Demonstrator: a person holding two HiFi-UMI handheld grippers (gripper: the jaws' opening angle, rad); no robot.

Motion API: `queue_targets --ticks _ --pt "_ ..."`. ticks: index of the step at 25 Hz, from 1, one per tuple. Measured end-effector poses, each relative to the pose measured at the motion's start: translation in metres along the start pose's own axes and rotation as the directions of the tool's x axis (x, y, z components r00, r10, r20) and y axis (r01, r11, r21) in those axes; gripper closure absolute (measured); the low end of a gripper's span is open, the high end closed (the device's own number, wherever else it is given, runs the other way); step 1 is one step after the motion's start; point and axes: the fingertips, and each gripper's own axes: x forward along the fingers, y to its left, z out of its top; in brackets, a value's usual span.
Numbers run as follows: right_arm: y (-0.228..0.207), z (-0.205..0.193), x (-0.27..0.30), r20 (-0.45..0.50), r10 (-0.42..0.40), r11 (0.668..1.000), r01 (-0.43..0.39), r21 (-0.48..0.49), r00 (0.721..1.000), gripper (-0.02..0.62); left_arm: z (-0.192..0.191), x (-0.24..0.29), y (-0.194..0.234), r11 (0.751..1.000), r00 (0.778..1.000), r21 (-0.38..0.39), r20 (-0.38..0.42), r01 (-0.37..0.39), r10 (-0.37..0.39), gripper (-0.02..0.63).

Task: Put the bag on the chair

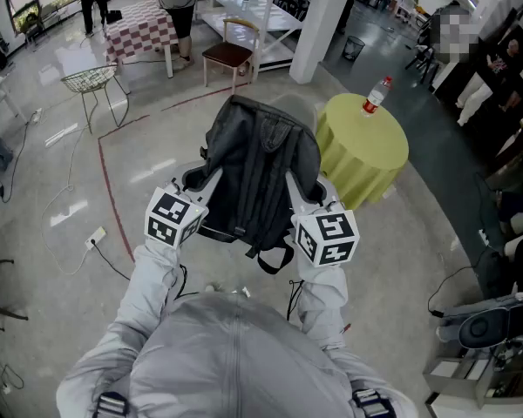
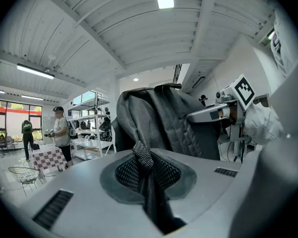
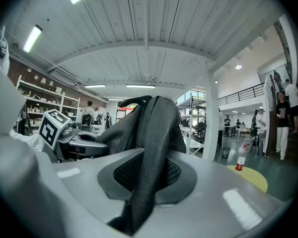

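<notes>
A dark grey backpack (image 1: 260,168) hangs in the air in front of me, held up by both grippers. My left gripper (image 1: 207,181) is shut on one shoulder strap (image 2: 148,180), which runs down between its jaws. My right gripper (image 1: 299,188) is shut on the other strap (image 3: 150,167) in the same way. The bag's body (image 2: 161,120) (image 3: 139,125) fills the middle of both gripper views. A wooden chair with a brown seat (image 1: 230,54) stands on the floor well beyond the bag, slightly to its left.
A round table with a yellow-green cloth (image 1: 370,155) and a red-capped bottle (image 1: 376,95) stands right of the bag. A wire chair (image 1: 91,81) and a checkered table (image 1: 139,26) stand far left. A white pillar (image 1: 322,20) rises behind. People stand around the room's edges.
</notes>
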Motion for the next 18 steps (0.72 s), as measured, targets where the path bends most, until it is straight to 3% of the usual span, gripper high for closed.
queue_targets --ticks 18 --pt "-0.016 -0.03 0.024 -0.044 0.029 0.998 -0.026 0.062 0.999 0.531 -0.027 0.022 0.007 1.0 0.999 -0.013 -0.038 0.0 0.0 0.565"
